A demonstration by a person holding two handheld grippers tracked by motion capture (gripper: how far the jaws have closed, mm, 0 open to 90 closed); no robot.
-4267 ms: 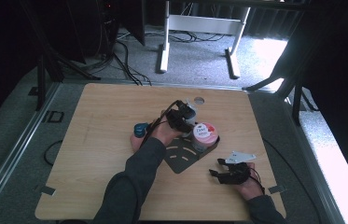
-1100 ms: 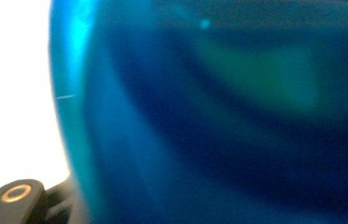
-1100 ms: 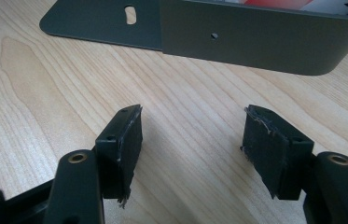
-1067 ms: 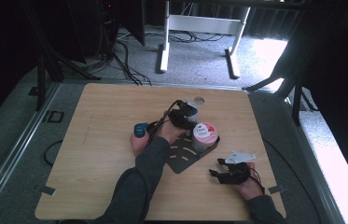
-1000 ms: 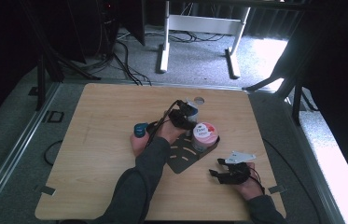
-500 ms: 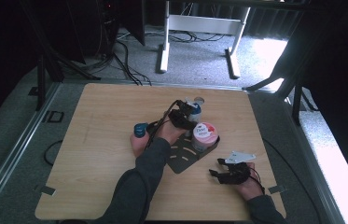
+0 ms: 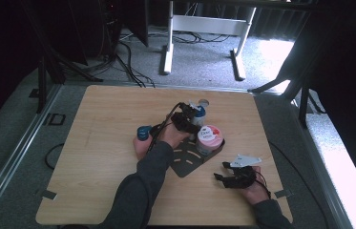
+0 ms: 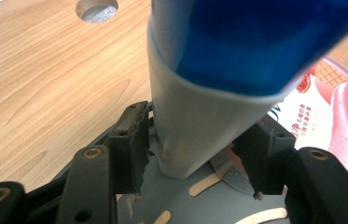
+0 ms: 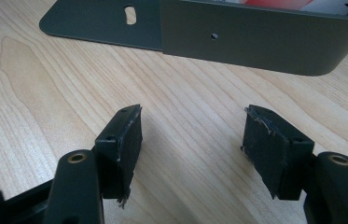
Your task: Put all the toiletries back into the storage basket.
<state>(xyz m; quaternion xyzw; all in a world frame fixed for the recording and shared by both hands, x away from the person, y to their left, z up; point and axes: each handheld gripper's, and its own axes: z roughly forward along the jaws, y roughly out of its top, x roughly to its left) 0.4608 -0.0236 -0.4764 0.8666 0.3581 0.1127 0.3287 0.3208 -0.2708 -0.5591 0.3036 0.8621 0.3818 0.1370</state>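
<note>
While we check the left gripper (image 8: 195, 186) first:
Left claw: jaws straddle the grey-and-blue bottle (image 8: 209, 93); they have just been opening; we see a gap at each pad, so it is apart, no clamp.
Bottle place: standing on the dark metal rack (image 8: 181, 205), just beside the pink tub (image 8: 335, 126).
Bottle axis: long axis near upright in the high view (image 7: 198, 114), cap end up; close up it leans toward the camera, base down on the rack.
Left gripper view extra: we see slots in the rack floor and the round table hole (image 8: 97, 8) beyond the bottle; the high view is too small for pad gaps.
High view extra: blue cap (image 7: 143, 132) on the table (image 7: 109, 157), left of the rack, near the left hand (image 7: 166, 138).
Right claw: right gripper (image 9: 190, 140) apart, nothing between the jaws, bare wood beneath.
Right place: in front of the rack's wall (image 9: 255, 46), near but apart.
In the way: tub crowds the bottle's right side.
</note>
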